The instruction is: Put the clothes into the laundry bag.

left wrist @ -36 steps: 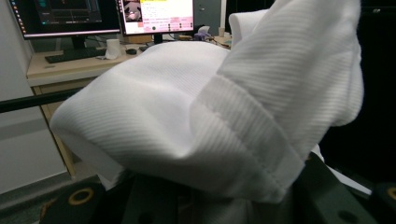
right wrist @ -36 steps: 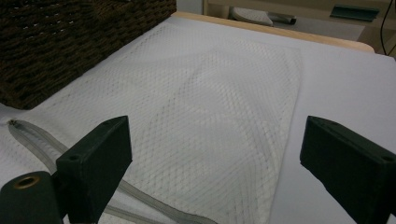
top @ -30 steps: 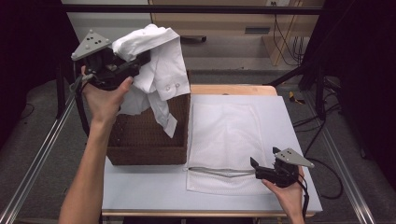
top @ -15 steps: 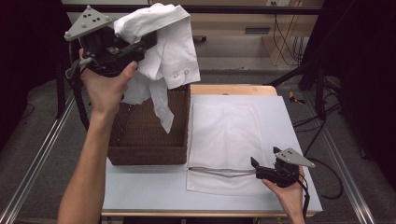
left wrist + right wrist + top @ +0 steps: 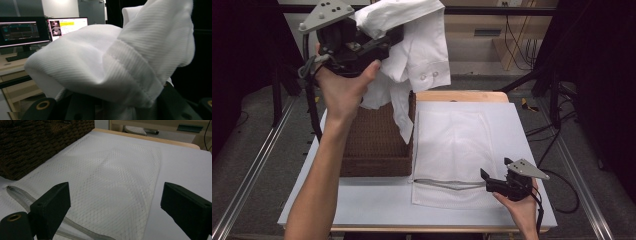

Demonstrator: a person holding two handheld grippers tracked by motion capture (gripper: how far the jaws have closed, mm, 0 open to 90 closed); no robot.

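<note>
Left hand-held gripper (image 5: 384, 37) raised high on an outstretched forearm, jaws clamped on a white shirt (image 5: 422, 45), right hand-held gripper (image 5: 486, 181) low, level, jaws wide apart, empty.

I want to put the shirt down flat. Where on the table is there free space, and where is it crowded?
Bare table lies along the near edge, in front of the wicker basket. A narrower strip runs right of the mesh laundry bag, above the right claw. The middle is crowded: basket and bag lie edge to edge. The white shirt hangs from the left claw over the basket.
</note>
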